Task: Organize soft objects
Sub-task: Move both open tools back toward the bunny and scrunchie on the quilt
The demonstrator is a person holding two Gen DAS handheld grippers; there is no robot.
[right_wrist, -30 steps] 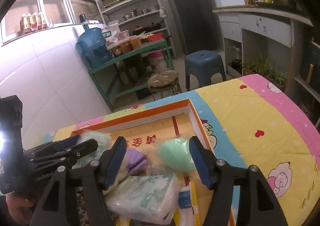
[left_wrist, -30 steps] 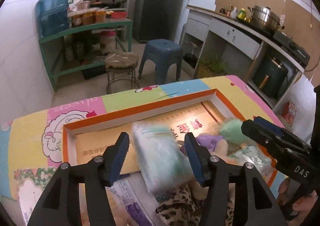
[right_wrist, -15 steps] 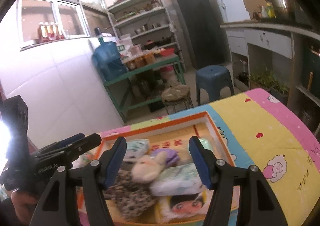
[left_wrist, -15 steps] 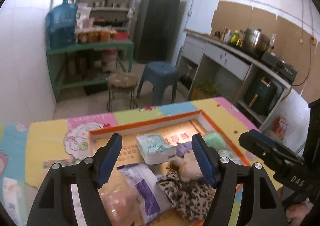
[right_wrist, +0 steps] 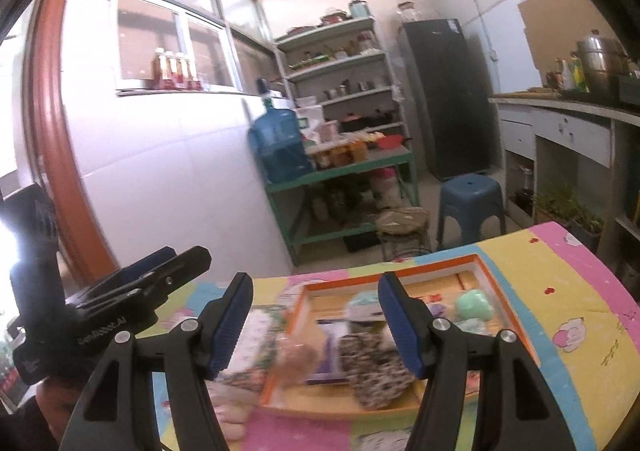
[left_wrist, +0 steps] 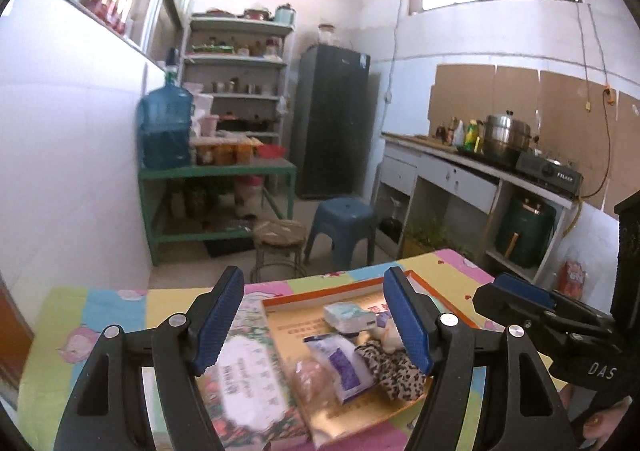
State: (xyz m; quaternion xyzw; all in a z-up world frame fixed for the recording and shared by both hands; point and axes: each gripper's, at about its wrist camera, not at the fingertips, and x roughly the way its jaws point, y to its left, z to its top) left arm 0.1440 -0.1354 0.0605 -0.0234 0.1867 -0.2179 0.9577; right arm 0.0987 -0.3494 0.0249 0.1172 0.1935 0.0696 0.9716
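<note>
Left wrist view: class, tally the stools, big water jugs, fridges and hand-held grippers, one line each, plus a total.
Stools: 2 (blue stool, round stool)
Big water jugs: 1
Fridges: 1
Hand-held grippers: 2 (left hand-held gripper, right hand-held gripper)
Total: 6

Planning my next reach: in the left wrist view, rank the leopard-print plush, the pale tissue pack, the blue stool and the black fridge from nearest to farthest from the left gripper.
From the left gripper:
1. leopard-print plush, in the tray by the right finger.
2. pale tissue pack, deeper in the tray.
3. blue stool, on the floor beyond the table.
4. black fridge, against the back wall.
</note>
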